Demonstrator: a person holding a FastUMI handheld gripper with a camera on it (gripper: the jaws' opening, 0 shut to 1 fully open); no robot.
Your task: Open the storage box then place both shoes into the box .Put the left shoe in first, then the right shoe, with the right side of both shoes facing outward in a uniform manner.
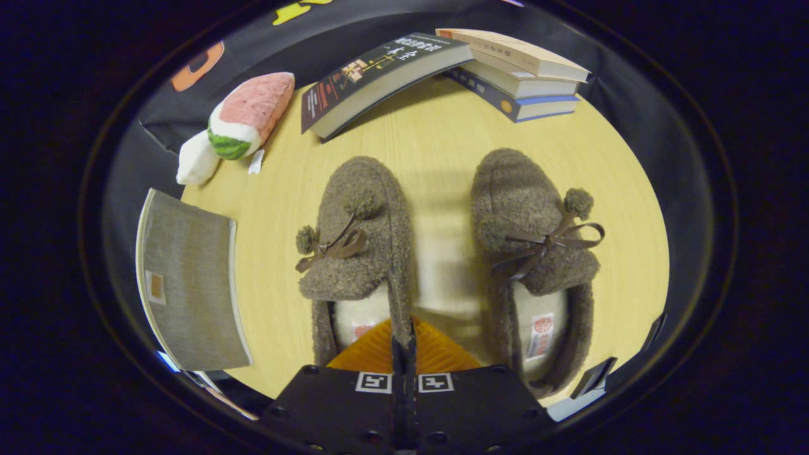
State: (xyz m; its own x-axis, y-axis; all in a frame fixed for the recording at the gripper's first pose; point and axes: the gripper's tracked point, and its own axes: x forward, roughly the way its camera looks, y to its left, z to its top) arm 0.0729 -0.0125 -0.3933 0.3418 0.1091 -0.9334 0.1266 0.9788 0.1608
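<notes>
1. Since my gripper (404, 344) sits closed on the inner side wall of the left shoe (354, 253), a thin pinch there could slip and let the shoe twist.
2. The right shoe (534, 253) lies just beside the left shoe; the grey storage box (189, 284) sits on its other side, lid unopened.
3. I'm angled down over the left shoe's heel, fingers pointing toward its toe

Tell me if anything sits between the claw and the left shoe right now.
Nothing visible does. The claw is shut, its fingers together right at the inner heel edge of the left shoe, with bare table between the two shoes. The right shoe sits apart.
</notes>
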